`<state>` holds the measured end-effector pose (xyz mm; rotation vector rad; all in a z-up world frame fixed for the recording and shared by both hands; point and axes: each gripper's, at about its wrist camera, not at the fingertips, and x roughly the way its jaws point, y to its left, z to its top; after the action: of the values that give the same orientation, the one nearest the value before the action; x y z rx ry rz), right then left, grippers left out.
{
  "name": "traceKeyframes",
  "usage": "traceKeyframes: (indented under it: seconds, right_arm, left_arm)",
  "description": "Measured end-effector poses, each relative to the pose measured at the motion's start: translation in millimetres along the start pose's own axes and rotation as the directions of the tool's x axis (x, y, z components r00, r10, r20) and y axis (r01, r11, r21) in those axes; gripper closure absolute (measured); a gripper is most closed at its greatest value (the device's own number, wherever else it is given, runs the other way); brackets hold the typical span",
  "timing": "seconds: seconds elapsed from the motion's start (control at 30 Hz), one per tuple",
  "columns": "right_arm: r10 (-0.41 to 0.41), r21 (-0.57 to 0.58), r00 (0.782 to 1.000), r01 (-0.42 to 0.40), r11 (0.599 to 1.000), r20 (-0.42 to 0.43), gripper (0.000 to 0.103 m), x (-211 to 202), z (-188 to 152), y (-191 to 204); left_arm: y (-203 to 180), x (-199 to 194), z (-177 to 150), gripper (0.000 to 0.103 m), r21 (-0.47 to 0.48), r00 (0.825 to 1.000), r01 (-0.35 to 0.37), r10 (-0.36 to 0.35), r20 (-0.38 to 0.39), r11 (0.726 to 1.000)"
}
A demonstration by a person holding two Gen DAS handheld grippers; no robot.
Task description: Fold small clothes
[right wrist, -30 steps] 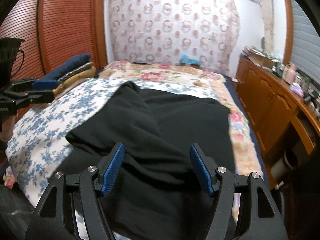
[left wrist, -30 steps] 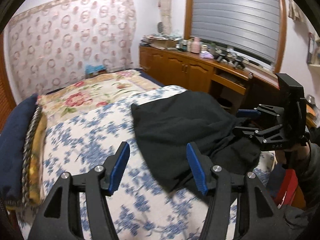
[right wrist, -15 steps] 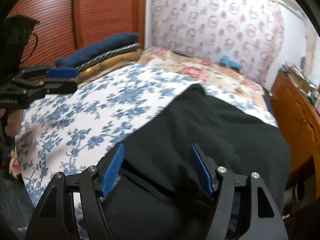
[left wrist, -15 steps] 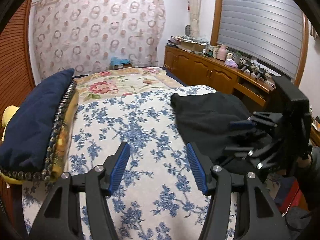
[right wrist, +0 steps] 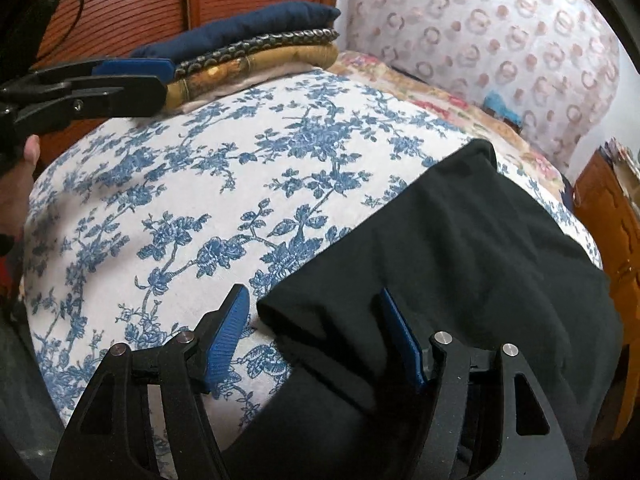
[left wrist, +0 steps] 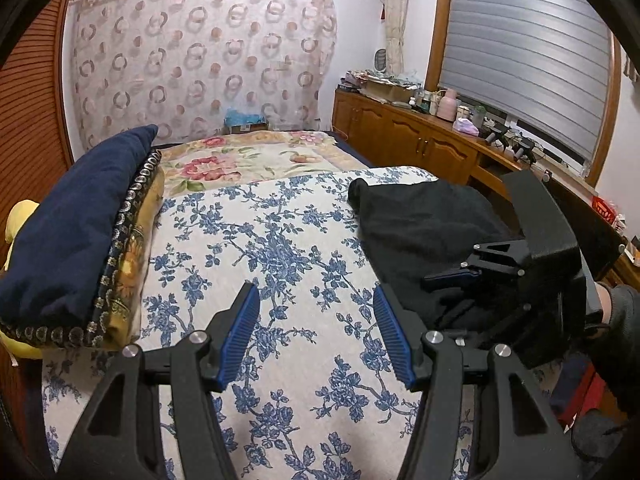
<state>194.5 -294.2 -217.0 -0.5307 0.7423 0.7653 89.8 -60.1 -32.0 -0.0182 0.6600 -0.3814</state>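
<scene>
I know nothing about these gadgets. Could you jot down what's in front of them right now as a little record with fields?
Setting: bedroom, bed with blue floral cover
Garment: black garment, lying bunched on the bed's right side
Left gripper: open, over bare cover, holding nothing
Right gripper: open, at the garment's near corner, not clamped
Stacked at left: navy cushion on top of folded bedding
Folding: not yet begun

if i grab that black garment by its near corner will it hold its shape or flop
The black garment will probably flop: it already lies in soft folds on the bedspread. It looks thick, so likely some weight. The open right gripper straddles a bunched corner, so several layers may lift together.
</scene>
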Motion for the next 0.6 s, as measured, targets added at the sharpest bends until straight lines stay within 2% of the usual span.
traceKeyframes:
  seconds: [0.03,0.07,0.1,0.17,0.3,0.43,0.6]
  right_arm:
    - [-0.005,0.006,1.000,0.005,1.000,0.002,0.054,0,0,-2]
    - [-0.017,0.008,1.000,0.017,1.000,0.003,0.081,-1,1,-4]
    - [-0.017,0.008,1.000,0.017,1.000,0.002,0.093,-2,1,-7]
    - [-0.008,0.014,1.000,0.008,1.000,0.008,0.097,-7,3,-12]
    - [-0.090,0.050,0.992,0.086,0.995,0.086,0.098,-33,12,-39]
    - [-0.195,0.130,0.969,0.176,0.976,0.152,0.098,-69,23,-85]
    - [-0.309,0.212,0.936,0.272,0.939,0.168,0.099,-101,33,-141]
  left_arm:
    - [-1,1,-1,0.045,0.001,1.000,0.001,-0.001,-0.002,1.000]
    - [-1,1,-1,0.045,0.002,1.000,0.002,-0.002,-0.004,1.000]
    - [-2,2,-1,0.045,0.003,1.000,0.003,-0.003,-0.006,1.000]
    - [-4,2,-2,0.045,0.008,1.000,0.003,-0.003,-0.008,1.000]
    - [-6,3,-2,0.045,0.009,1.000,0.007,-0.007,-0.009,1.000]
    - [-7,4,-3,0.045,0.010,1.000,0.013,-0.013,-0.010,1.000]
    - [-9,6,-3,0.045,0.007,1.000,0.019,-0.019,-0.013,1.000]
